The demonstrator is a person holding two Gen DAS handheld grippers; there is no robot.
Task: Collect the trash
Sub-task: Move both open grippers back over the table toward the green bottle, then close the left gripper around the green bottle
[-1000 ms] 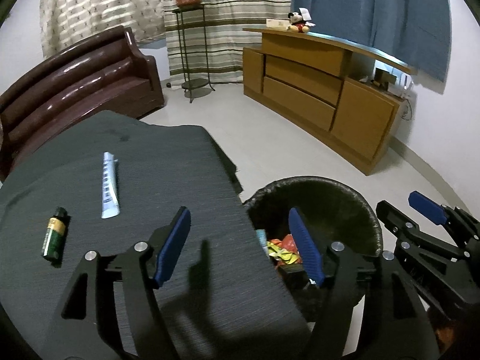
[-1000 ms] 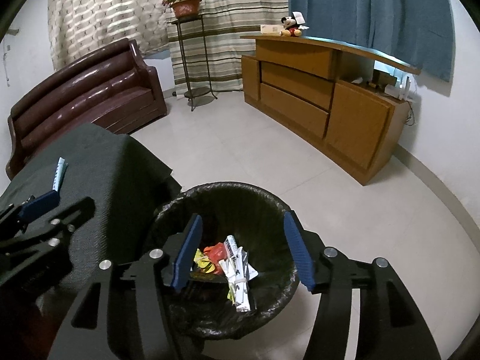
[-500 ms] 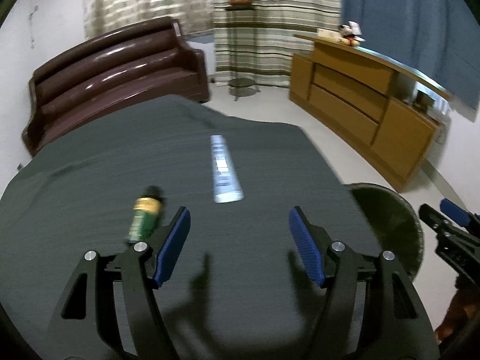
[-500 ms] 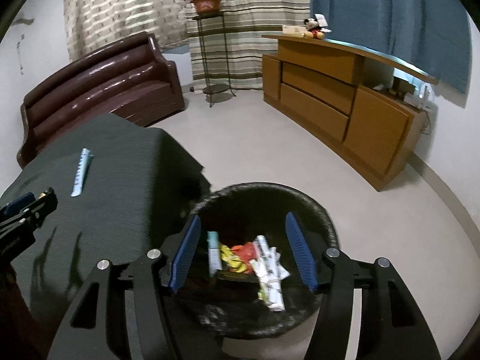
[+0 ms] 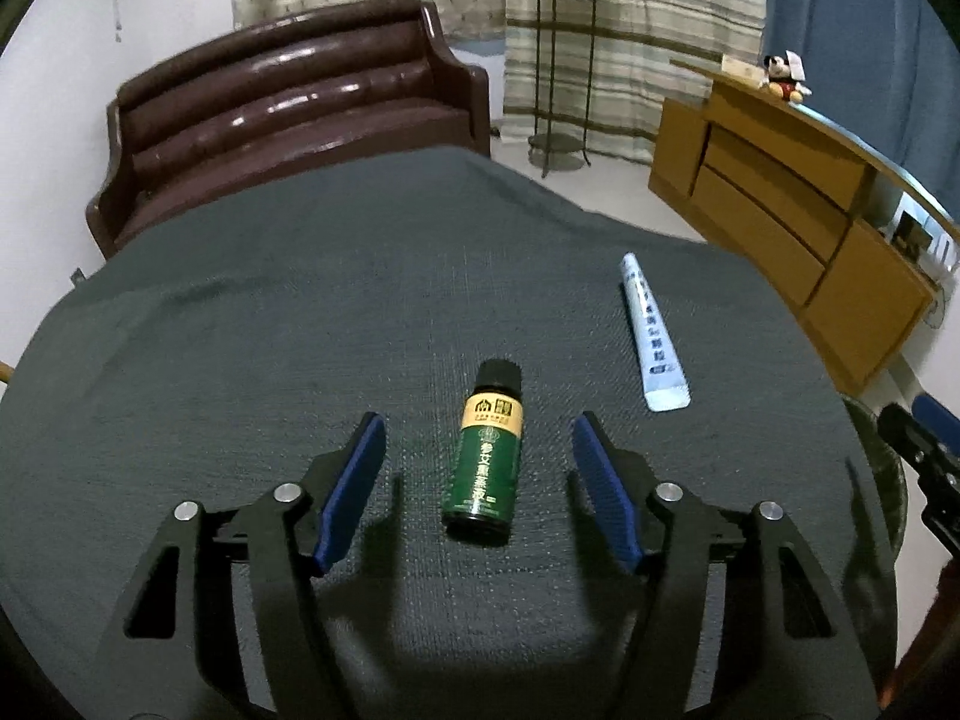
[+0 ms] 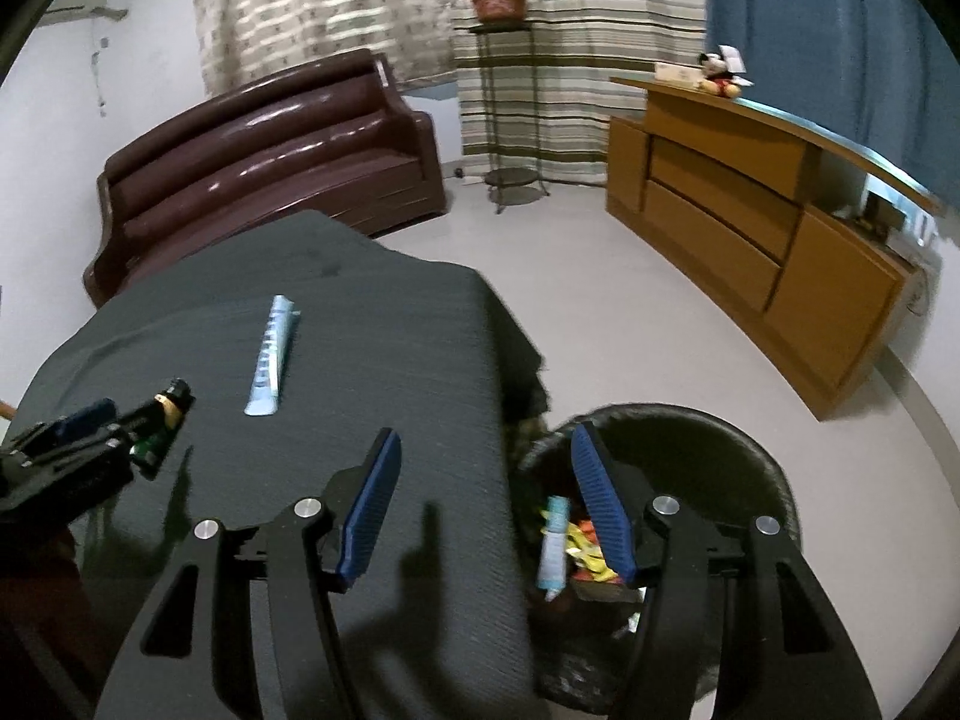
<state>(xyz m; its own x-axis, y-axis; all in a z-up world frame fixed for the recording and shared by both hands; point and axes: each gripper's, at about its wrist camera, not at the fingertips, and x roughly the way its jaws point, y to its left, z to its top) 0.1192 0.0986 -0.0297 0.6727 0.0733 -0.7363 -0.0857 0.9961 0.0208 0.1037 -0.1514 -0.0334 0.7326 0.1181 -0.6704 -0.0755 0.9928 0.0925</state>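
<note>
A small green bottle with a black cap lies on the dark cloth-covered table. My left gripper is open, its blue fingers on either side of the bottle without touching it. A pale blue tube lies to the bottle's right. In the right wrist view the tube and the bottle show on the table. My right gripper is open and empty over the table's right edge, beside the black trash bin, which holds wrappers and a tube.
A brown leather sofa stands behind the table. A wooden sideboard runs along the right wall. A metal plant stand stands by the striped curtain. Pale floor lies between table and sideboard.
My left gripper swung left from the bin to the table and now straddles the green bottle. My right gripper shifted left from over the bin to the table's edge.
</note>
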